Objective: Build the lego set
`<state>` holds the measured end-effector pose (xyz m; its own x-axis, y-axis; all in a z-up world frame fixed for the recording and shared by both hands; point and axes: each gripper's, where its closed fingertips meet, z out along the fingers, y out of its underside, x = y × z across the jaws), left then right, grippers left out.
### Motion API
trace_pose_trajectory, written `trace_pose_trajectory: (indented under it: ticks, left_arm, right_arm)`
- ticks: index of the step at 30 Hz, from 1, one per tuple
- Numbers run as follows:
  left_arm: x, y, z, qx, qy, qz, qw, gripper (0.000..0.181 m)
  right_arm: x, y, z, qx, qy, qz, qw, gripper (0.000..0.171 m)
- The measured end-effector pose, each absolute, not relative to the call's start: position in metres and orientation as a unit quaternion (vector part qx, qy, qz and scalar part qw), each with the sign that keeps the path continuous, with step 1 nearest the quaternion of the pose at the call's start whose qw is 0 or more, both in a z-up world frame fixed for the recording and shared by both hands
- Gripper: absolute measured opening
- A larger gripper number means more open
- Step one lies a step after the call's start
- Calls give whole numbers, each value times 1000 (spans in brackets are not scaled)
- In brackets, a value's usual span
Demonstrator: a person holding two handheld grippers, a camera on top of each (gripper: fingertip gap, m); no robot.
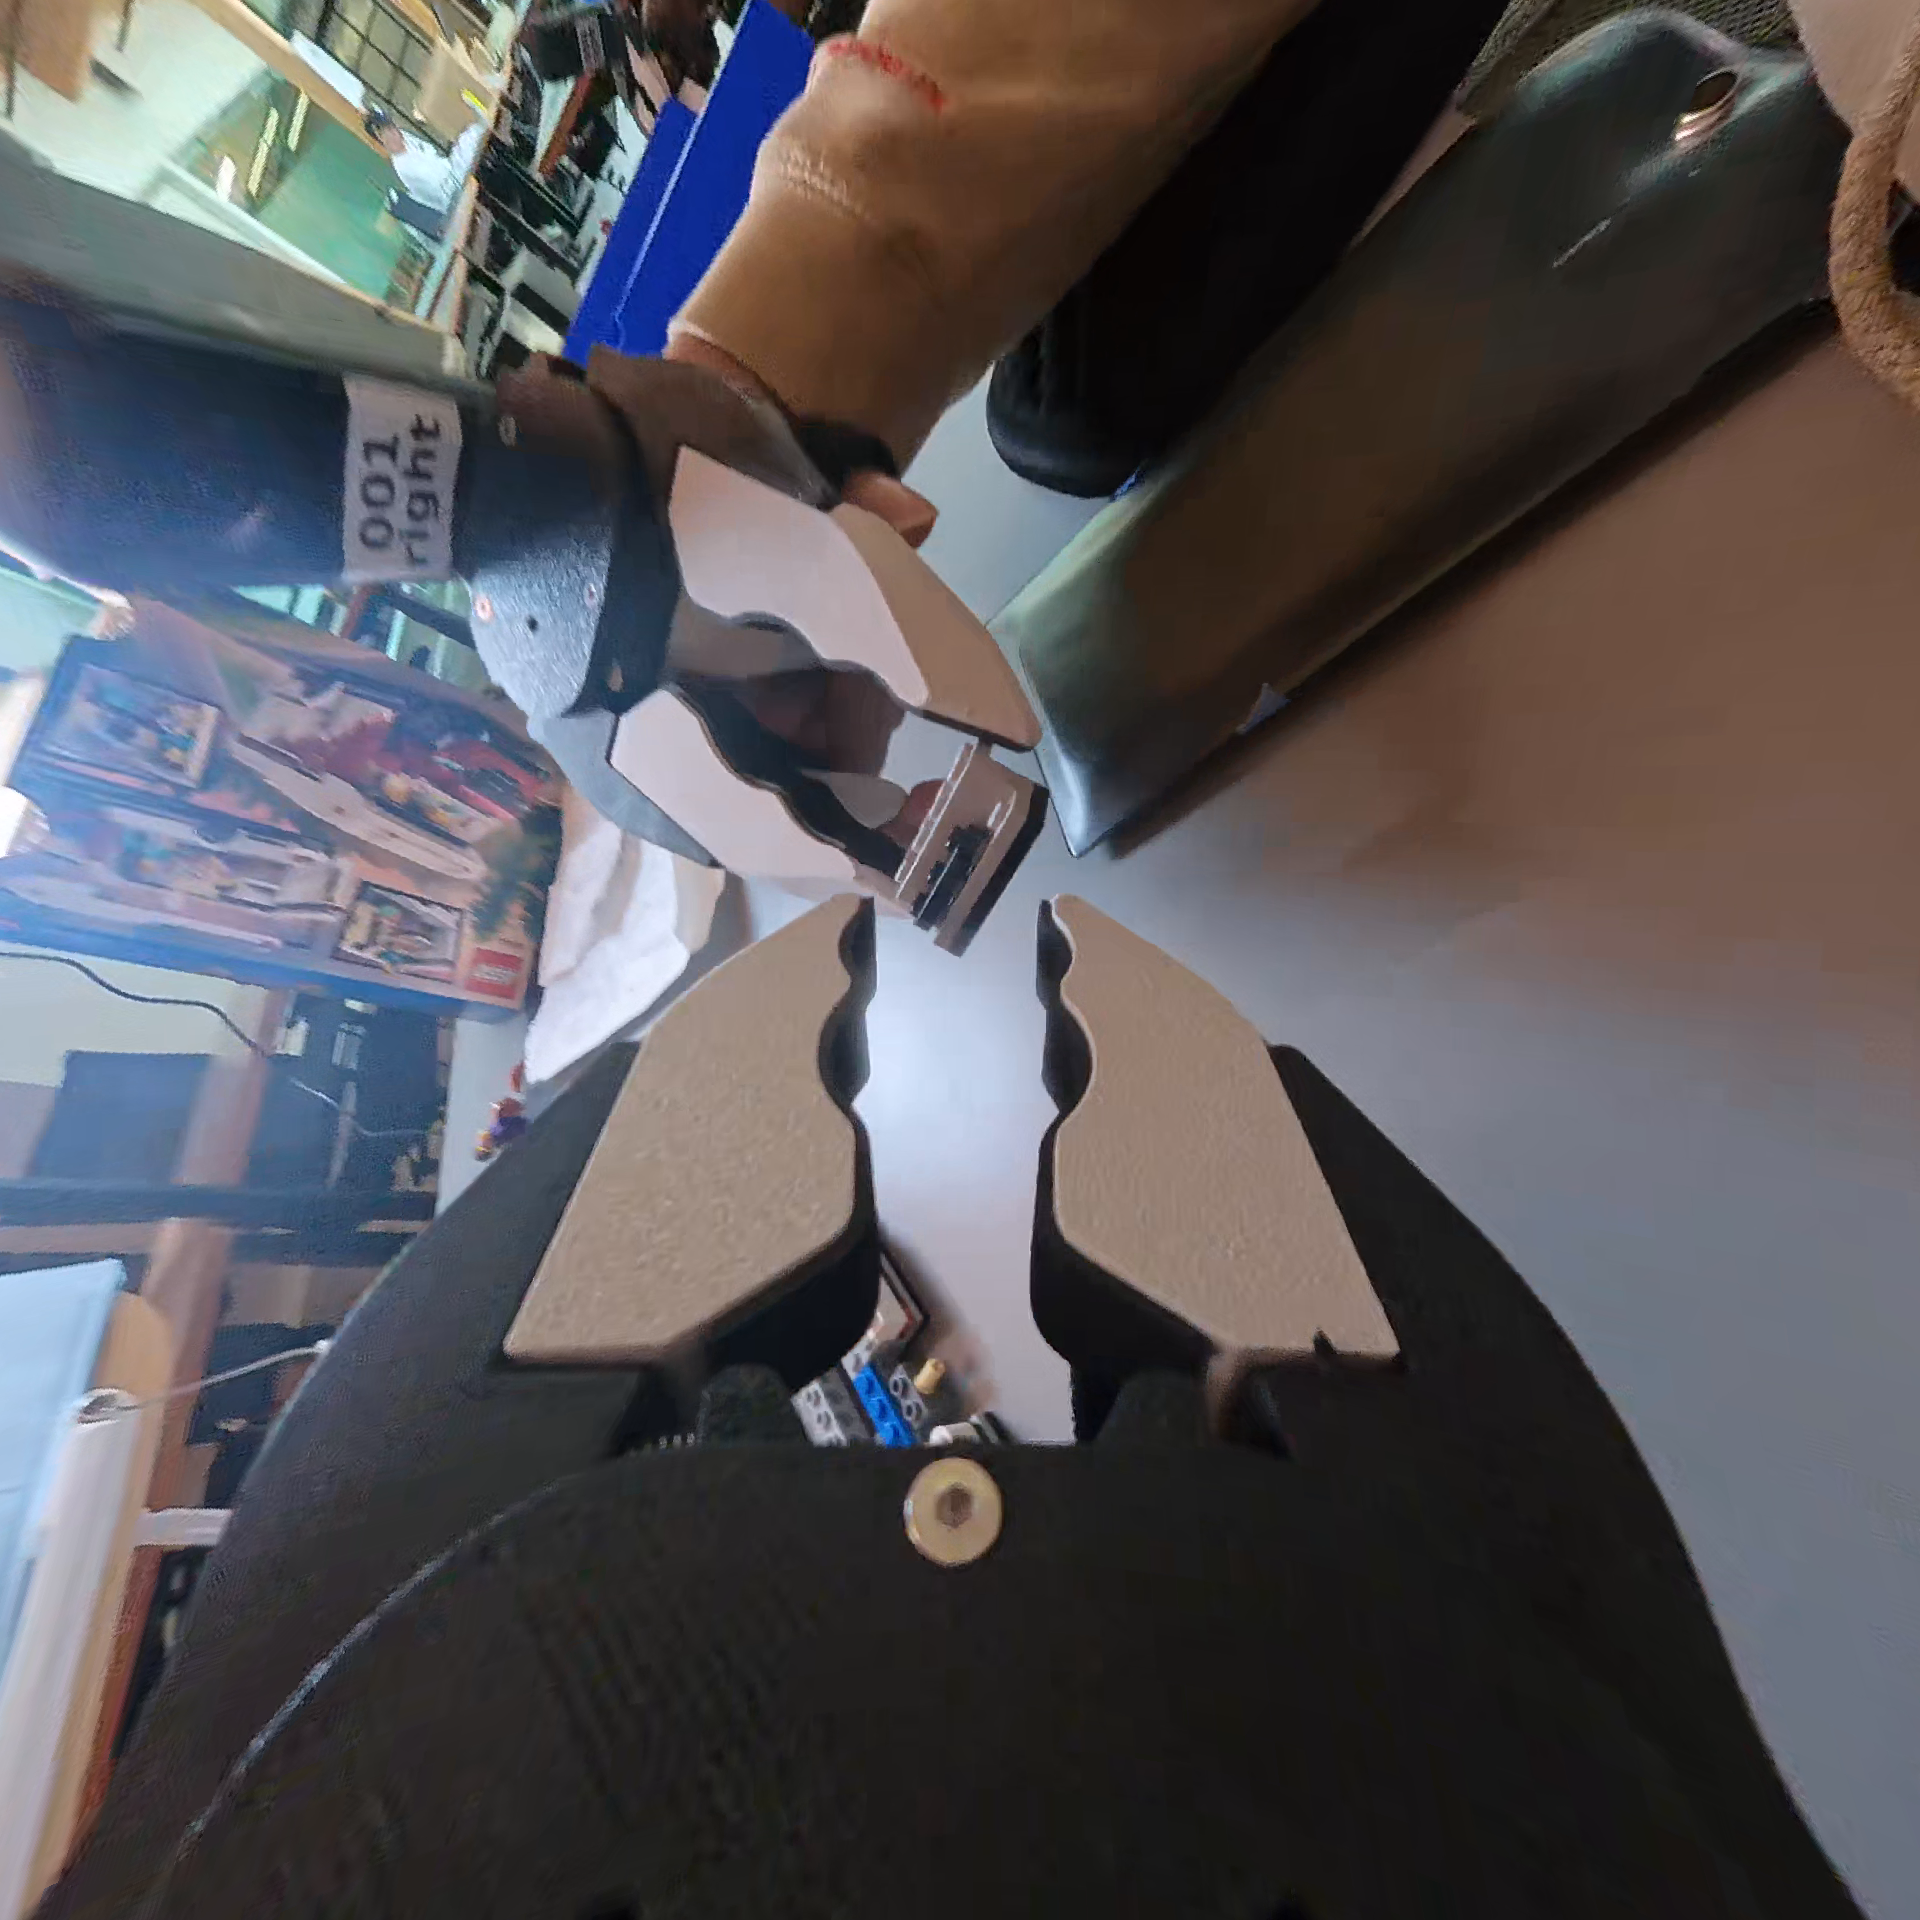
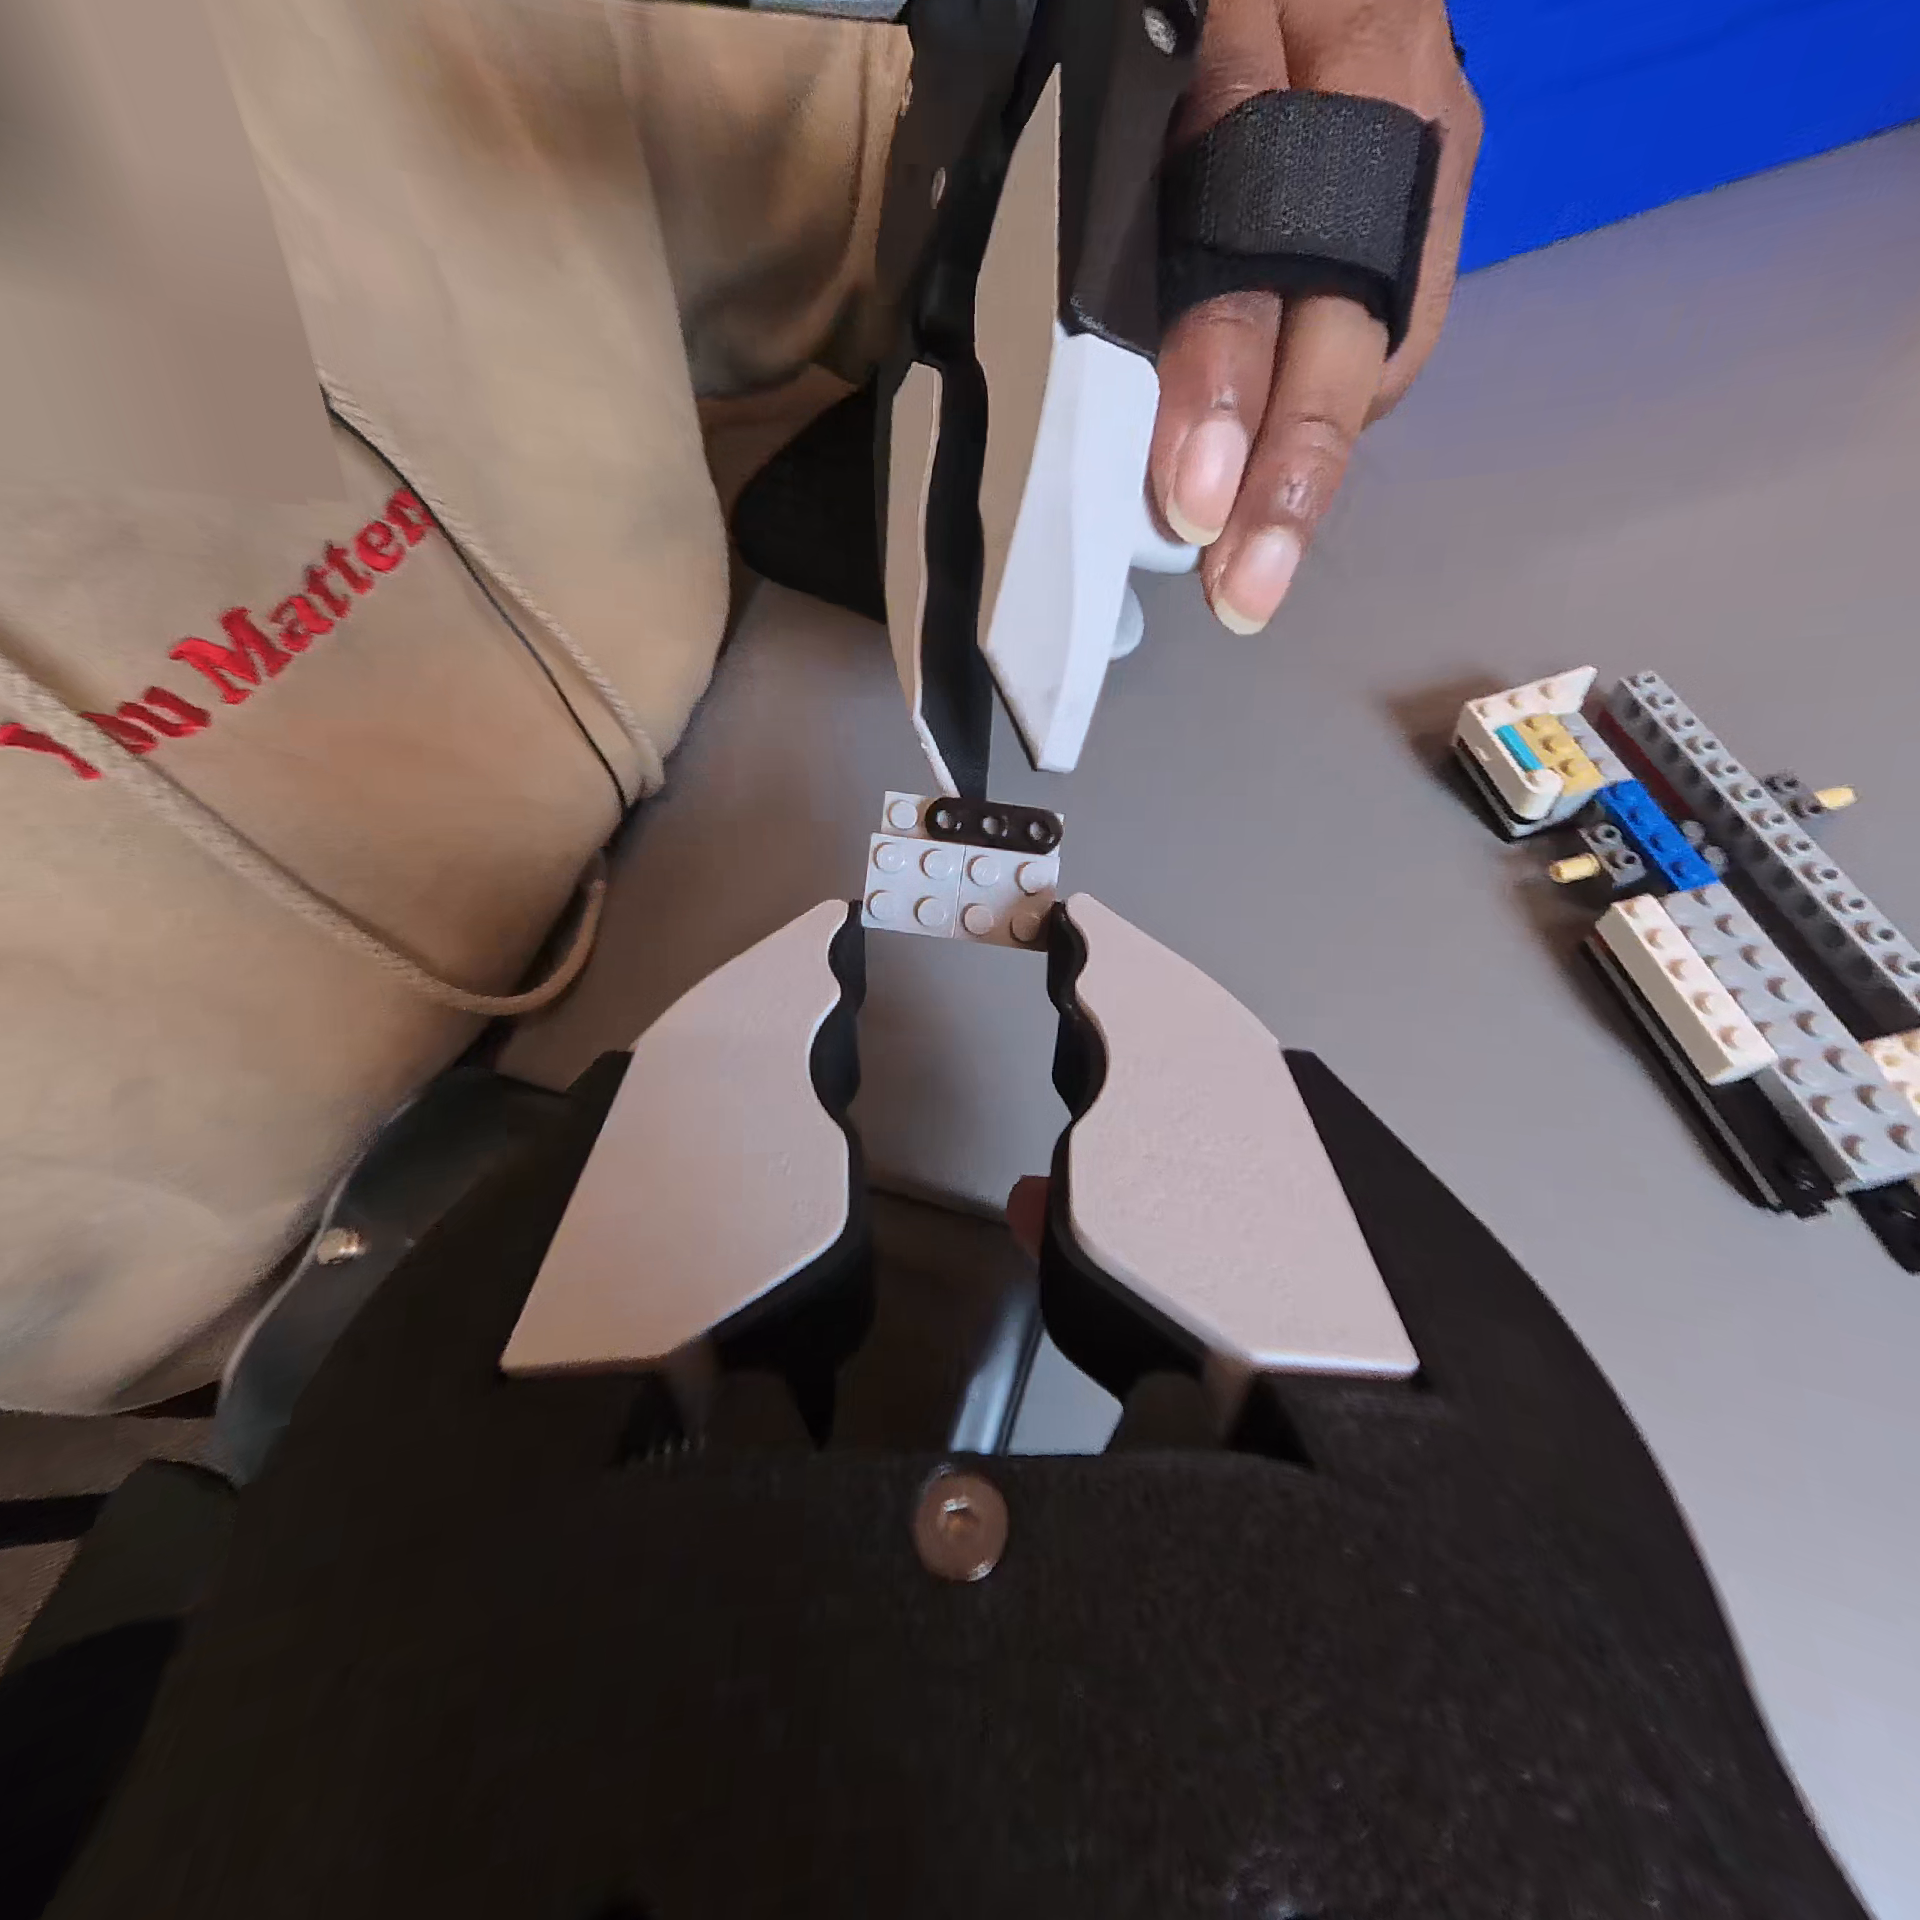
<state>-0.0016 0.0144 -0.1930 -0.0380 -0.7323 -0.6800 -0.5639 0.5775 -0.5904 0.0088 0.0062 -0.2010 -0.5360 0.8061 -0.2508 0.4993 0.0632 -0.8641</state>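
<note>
Grey plate cluster [image 2: 961, 894] clamped in right hand-held gripper [image 2: 956, 920]; left hand-held gripper [image 1: 956, 914] parted, empty; white sticker [image 1: 400, 478] bears writing.

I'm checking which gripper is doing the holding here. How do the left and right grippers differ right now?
The right gripper is shut on a small grey plate assembly held at its tips; the left gripper holds nothing, its jaws apart. The right gripper keeps the piece in the air above the table, while the left one's tips point at it from just beside it. Both have pale fingers on black bodies.
</note>
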Motion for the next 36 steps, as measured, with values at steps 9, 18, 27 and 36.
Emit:
trace_pose_trajectory:
  ticks: [9,18,27,36]
  left_arm:
    - [7,-2,-187,-411,737,-57,534,18]
    - [9,-6,-183,-409,737,-61,535,14]
    - [9,-19,-188,-420,760,-65,493,13]
    - [5,-22,-190,-440,759,-103,469,12]
  right_arm:
    - [7,-16,-189,-431,-711,541,128,34]
    - [9,-21,-185,-416,-700,570,112,34]
    - [10,-34,-188,-390,-699,595,72,34]
    - [6,-34,-188,-395,-689,603,72,35]
